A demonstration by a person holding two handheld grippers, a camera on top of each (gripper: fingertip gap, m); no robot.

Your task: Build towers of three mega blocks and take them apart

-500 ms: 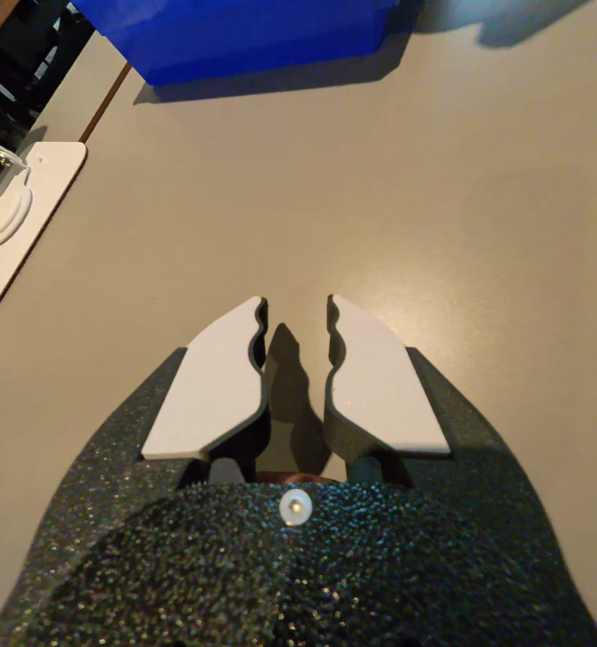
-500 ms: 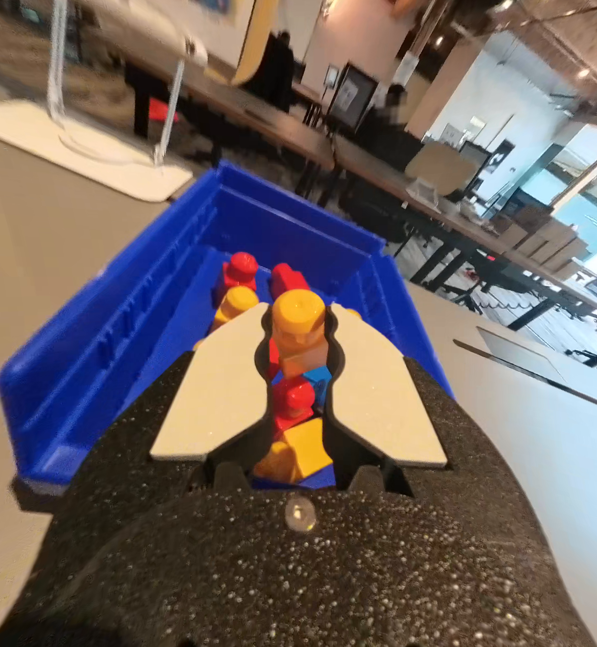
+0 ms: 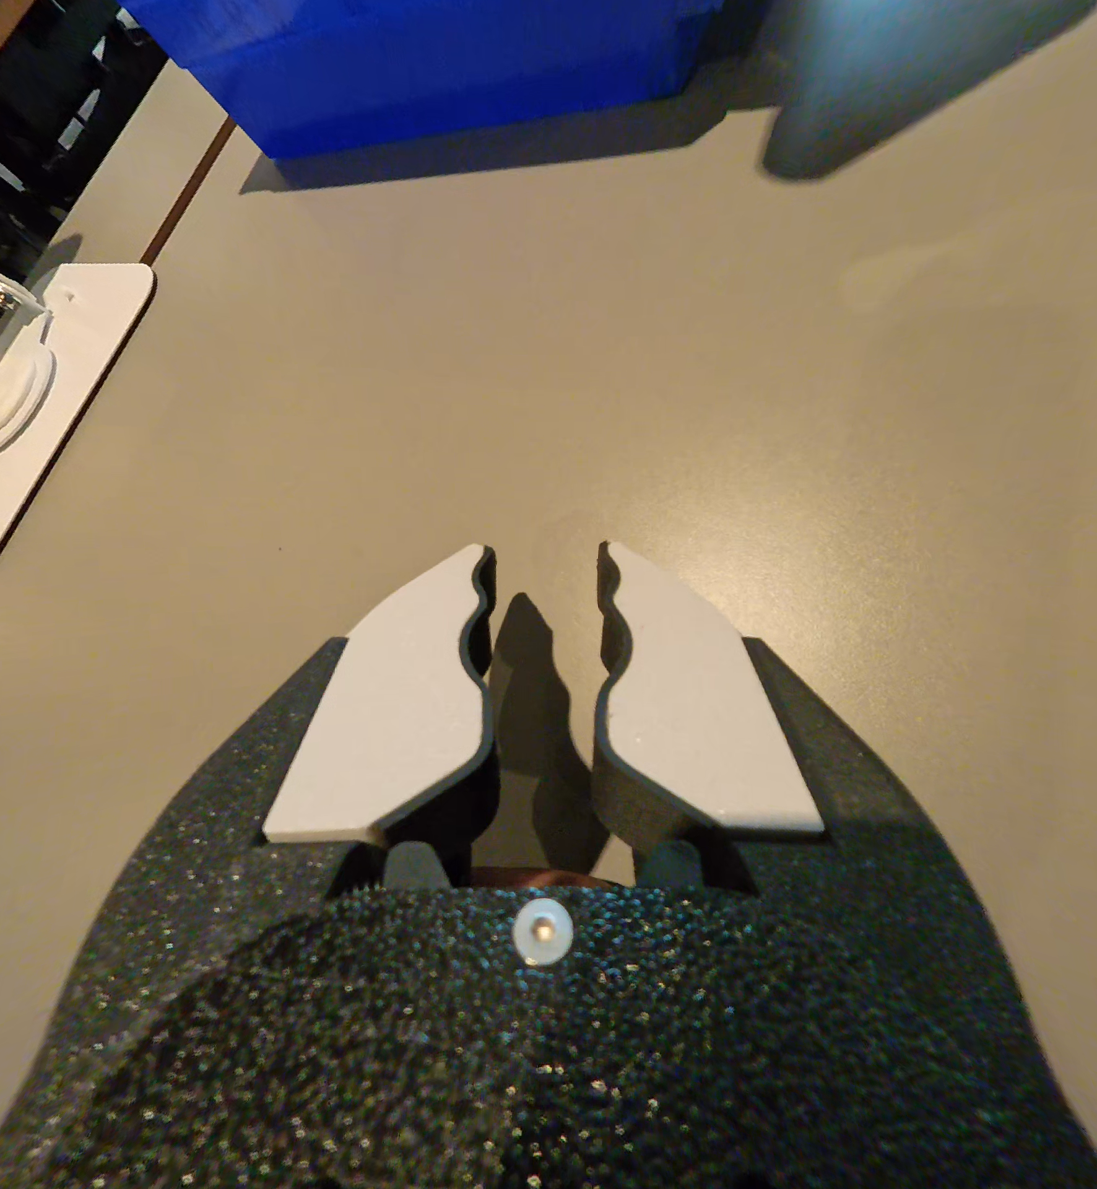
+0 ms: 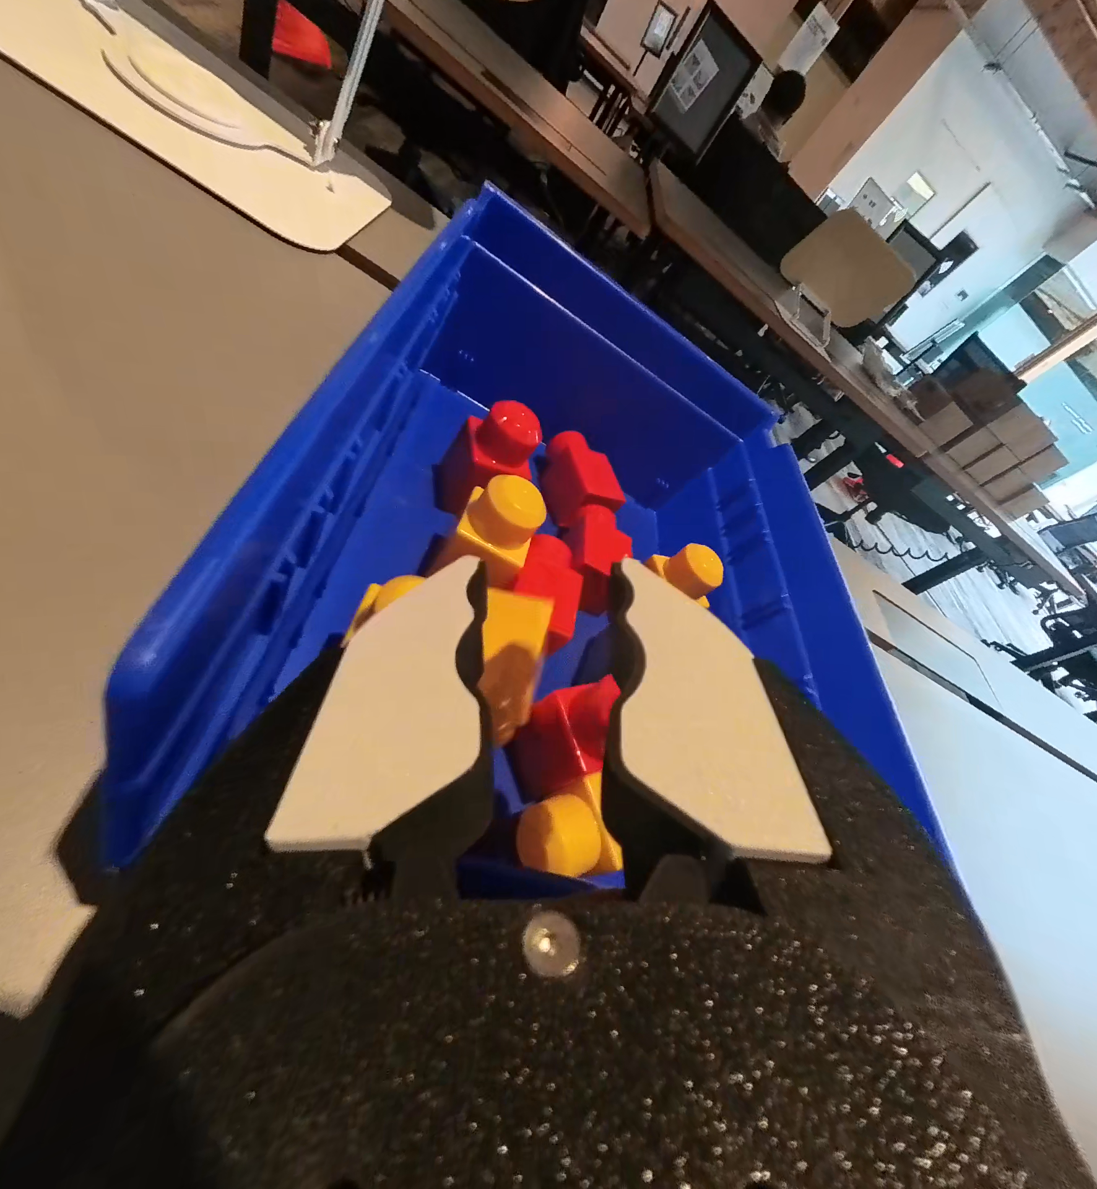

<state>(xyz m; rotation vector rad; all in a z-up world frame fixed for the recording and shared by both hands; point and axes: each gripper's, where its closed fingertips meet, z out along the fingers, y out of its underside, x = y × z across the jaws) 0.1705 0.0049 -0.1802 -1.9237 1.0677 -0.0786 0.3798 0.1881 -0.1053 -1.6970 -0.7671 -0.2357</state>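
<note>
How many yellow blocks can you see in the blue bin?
5 yellow blocks: one stud-up beside the red blocks; one behind the right gripper's left finger; one between its fingers; one past its right finger; one nearest the camera. Others may be hidden.

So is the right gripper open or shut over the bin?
Open. The right gripper has a clear gap between its fingers, with loose red and yellow blocks in the blue bin visible through it; nothing is clamped.

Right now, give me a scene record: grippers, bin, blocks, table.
left gripper: open, empty, over bare table
right gripper: open, above the blue bin, gripping nothing
blocks: red and yellow ones jumbled loose in the bin; none on the table in either view
towers: none visible
white board: at the table's left edge
</note>
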